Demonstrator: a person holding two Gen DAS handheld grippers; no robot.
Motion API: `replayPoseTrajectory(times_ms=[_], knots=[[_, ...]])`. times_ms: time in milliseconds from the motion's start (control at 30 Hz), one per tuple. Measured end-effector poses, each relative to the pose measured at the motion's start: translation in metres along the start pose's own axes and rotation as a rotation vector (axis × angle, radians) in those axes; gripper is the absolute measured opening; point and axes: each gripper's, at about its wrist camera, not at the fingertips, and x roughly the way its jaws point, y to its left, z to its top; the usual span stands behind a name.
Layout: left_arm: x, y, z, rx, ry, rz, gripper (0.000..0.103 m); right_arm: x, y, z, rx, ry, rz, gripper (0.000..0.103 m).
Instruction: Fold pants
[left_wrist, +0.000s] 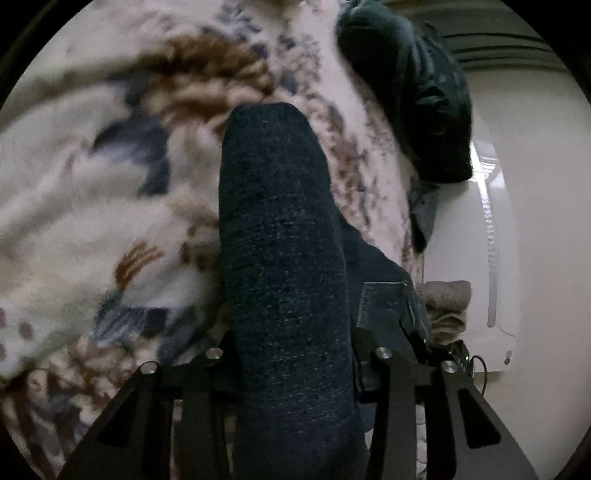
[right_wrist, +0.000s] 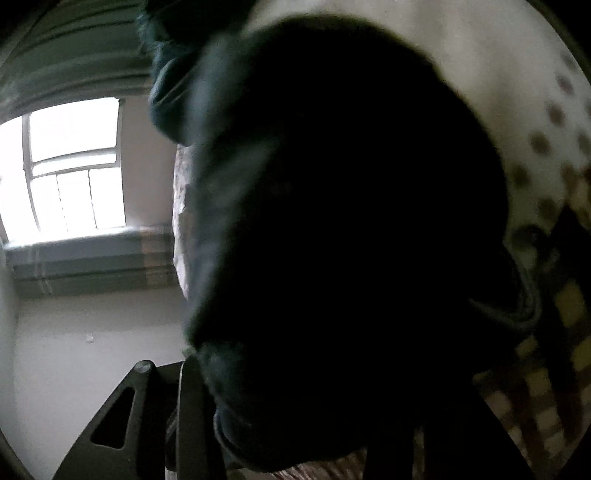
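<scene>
The pants are dark blue denim. In the left wrist view a long fold of the pants (left_wrist: 280, 258) runs from between my left gripper's fingers (left_wrist: 295, 354) up over the patterned blanket (left_wrist: 92, 184). The left gripper is shut on this denim. In the right wrist view the pants (right_wrist: 351, 240) fill most of the frame as a dark mass, draped right over my right gripper (right_wrist: 295, 406). Its left finger (right_wrist: 192, 406) shows beside the cloth; the right finger is hidden. The right gripper appears shut on the pants.
A fluffy white blanket with brown and blue patterns covers the bed. A dark green garment (left_wrist: 413, 92) lies at the upper right. A white appliance (left_wrist: 487, 258) and a grey towel (left_wrist: 447, 306) stand at the right. A bright window (right_wrist: 70, 166) is at the left.
</scene>
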Motion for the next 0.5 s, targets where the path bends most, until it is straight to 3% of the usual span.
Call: replayPoseTrajectory(times_ms=[233, 400, 500], knots=[[-0.069, -0.034, 0.052, 0.023, -0.047, -0.030, 0.036, 0.021, 0.093, -0.016, -0.024, 0.008, 0.048, 0.042], [-0.130, -0.049, 0.138, 0.063, -0.093, -0.029, 0.036, 0.074, 0.172, -0.020, -0.040, 0.005, 0.101, 0.042], [-0.156, -0.044, 0.198, 0.082, -0.114, -0.028, 0.036, 0.129, 0.225, -0.022, -0.044, -0.008, 0.135, 0.042]])
